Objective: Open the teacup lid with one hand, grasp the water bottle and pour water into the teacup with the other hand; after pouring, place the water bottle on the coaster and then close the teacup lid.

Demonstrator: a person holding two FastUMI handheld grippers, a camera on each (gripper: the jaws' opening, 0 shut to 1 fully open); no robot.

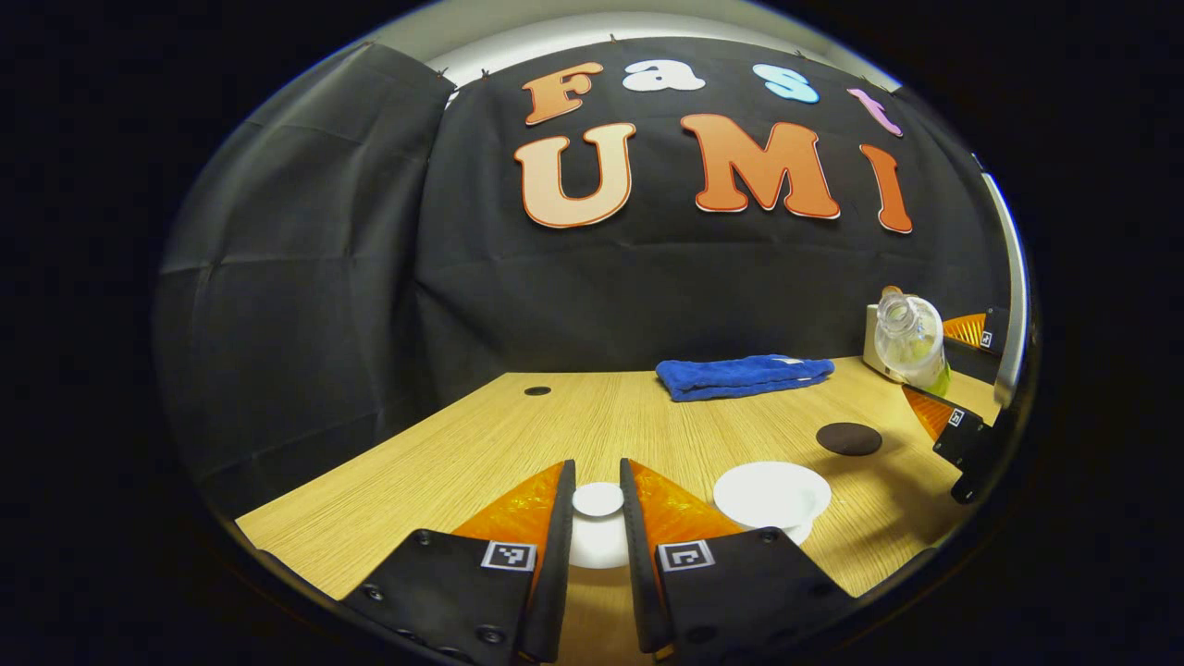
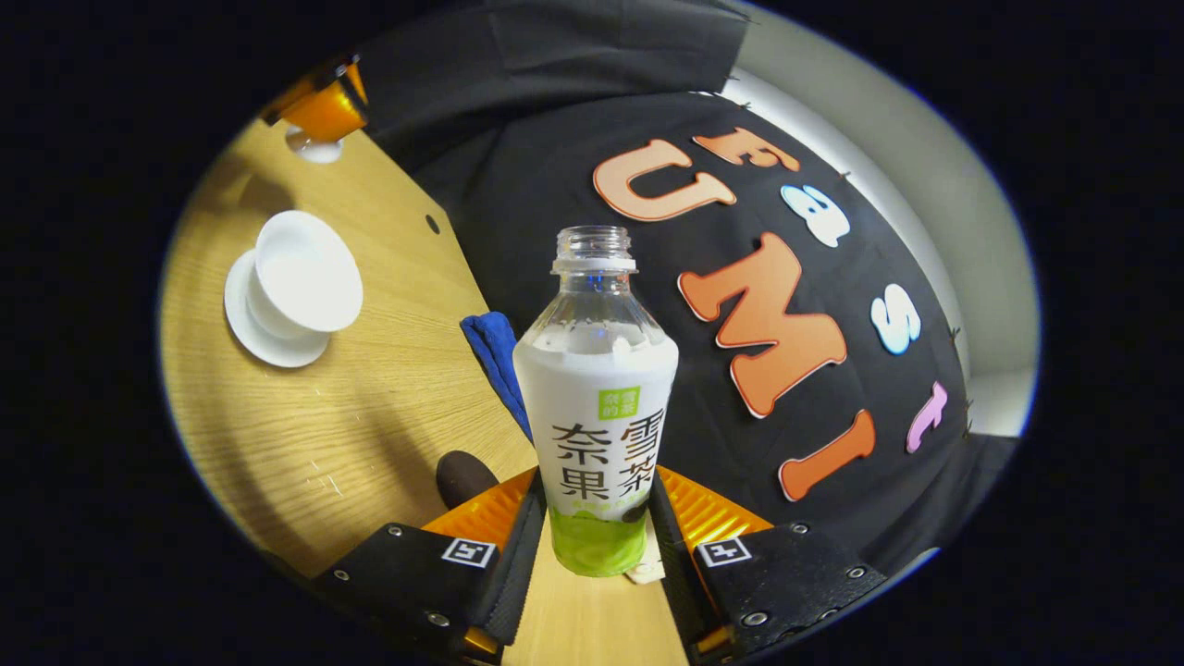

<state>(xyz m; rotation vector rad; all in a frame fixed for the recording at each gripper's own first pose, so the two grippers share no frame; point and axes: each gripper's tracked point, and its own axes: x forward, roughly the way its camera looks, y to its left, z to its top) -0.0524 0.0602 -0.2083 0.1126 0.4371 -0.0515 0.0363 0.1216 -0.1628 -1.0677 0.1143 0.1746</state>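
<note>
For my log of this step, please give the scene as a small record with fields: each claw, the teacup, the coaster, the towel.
left claw: shut on the teacup lid, held beside the cup
right claw: shut on the water bottle, uncapped
teacup: open, standing on its saucer
coaster: dark, round, bare, on the table
towel: blue, folded, near the back wall

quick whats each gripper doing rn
left gripper: shut on the lid, beside the open teacup
right gripper: shut on the bottle, uncapped
</note>
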